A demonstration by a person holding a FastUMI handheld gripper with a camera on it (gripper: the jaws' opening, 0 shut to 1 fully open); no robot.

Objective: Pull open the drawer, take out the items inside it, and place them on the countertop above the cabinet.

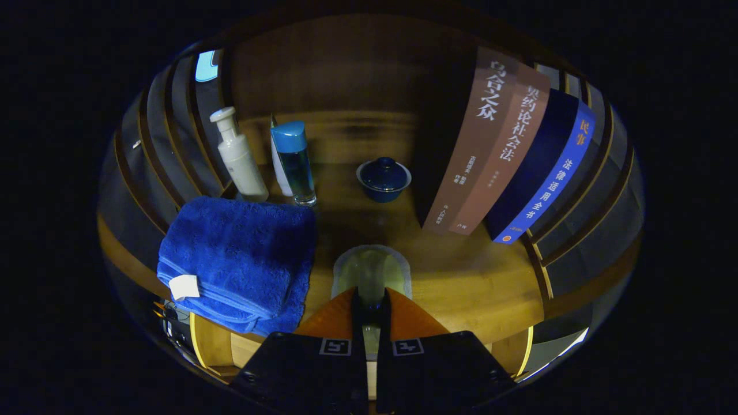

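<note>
A pale, translucent, rounded object (pixel 372 271), perhaps a small cup or dish though its kind is hard to make out, sits on the wooden tabletop (pixel 473 282) at the very tips of the tongs (pixel 371 300). The two fingers are drawn close together with only a narrow slot between them, and the near edge of the pale object runs into that slot, so they seem to pinch its rim; how firmly they press cannot be told. Just beside the fingers on the left lies a folded blue towel (pixel 236 262) with a small white tag, its near end hanging over the tabletop's front edge. Beyond the towel stand a white pump bottle (pixel 239 158) and, just to its right, a clear bottle with a blue cap (pixel 295 164), both upright. Straight ahead, well beyond the pale object, sits a small dark blue lidded bowl (pixel 383 180). To the right of the bowl, several books (pixel 507 150) stand leaning on the tabletop, brown spines nearest and a dark blue one farther right. A wooden back panel (pixel 346 75) rises behind everything.
</note>
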